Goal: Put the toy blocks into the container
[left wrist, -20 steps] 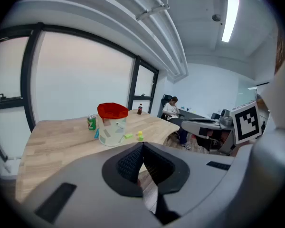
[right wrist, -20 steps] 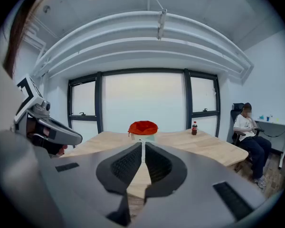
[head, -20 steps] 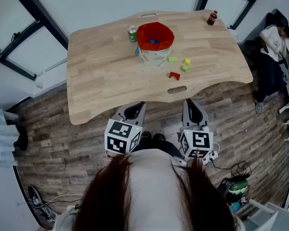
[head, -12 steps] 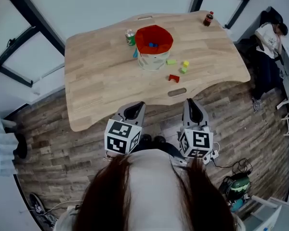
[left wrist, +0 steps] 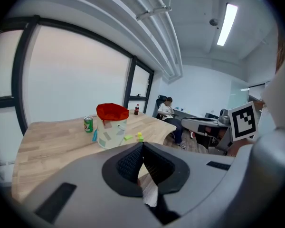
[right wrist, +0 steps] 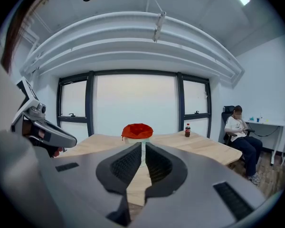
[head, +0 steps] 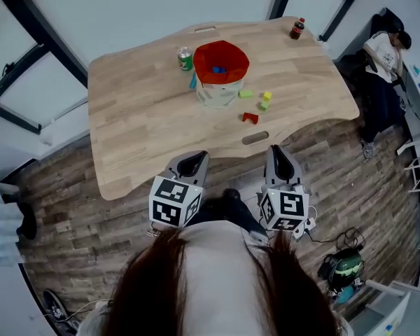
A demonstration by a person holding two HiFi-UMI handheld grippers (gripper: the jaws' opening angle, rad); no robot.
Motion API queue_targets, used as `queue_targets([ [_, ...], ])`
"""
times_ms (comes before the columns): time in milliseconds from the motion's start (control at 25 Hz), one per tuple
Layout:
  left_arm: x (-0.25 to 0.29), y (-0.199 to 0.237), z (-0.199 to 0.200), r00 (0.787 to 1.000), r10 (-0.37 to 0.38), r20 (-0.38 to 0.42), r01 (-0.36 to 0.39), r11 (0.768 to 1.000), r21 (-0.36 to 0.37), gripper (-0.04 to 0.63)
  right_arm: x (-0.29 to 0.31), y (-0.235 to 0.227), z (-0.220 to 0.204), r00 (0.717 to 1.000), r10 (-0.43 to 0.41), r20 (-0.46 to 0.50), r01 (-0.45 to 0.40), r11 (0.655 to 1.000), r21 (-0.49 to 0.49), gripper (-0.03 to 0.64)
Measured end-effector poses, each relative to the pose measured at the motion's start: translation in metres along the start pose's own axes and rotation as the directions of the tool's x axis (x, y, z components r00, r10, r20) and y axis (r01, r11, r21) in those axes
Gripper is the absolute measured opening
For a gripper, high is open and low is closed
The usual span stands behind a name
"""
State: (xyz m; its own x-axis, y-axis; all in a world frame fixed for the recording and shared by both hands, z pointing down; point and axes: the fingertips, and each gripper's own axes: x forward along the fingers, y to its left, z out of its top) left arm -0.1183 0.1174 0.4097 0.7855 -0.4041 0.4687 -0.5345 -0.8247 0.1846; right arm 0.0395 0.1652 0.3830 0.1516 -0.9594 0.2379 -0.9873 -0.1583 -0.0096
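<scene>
**Both grippers short of table, nothing held**

L gripper (head: 190, 162) & R gripper (head: 280, 157): jaws pressed together, empty, near the table (head: 140, 131) front edge. Blocks (head: 264, 96) lie just right of container (head: 220, 75); red block (head: 250, 117) is nearest the edge. Risk: reaching in w/ jaws unopened would likely shove it off.

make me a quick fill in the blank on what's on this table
The container on the table has a ____ lining.
The can next to it is ____.
The bottle stands at the table's far ____ corner.
The blocks already inside the container are ____.
Missing words: red, green, right, blue.
</scene>
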Motion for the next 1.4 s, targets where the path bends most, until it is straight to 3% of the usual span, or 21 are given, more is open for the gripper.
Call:
queue_targets([
  [320, 0.017, 0.003, 0.007, 1.000, 0.023, -0.003, -0.023, 1.000, -0.006, 0.009, 0.023, -0.016, -0.004, 1.000, 0.005, -0.018, -0.005, 1.000, -0.008, 0.046],
  [680, 0.048, 0.013, 0.025, 0.997, 0.074, 0.007, -0.073, 0.997, -0.036, 0.009, 0.067, -0.035, -0.016, 0.994, 0.074, -0.082, -0.076, 0.997, -0.030, 0.046],
  [1160, 0.080, 0.038, 0.042, 0.987, 0.160, 0.016, -0.159, 0.985, -0.073, 0.009, 0.128, -0.061, -0.044, 0.968, 0.164, -0.190, -0.181, 0.981, -0.076, 0.046],
  [1400, 0.087, 0.046, 0.040, 0.981, 0.194, 0.011, -0.192, 0.976, -0.106, 0.009, 0.153, -0.068, -0.070, 0.941, 0.214, -0.260, -0.246, 0.964, -0.097, 0.048],
])
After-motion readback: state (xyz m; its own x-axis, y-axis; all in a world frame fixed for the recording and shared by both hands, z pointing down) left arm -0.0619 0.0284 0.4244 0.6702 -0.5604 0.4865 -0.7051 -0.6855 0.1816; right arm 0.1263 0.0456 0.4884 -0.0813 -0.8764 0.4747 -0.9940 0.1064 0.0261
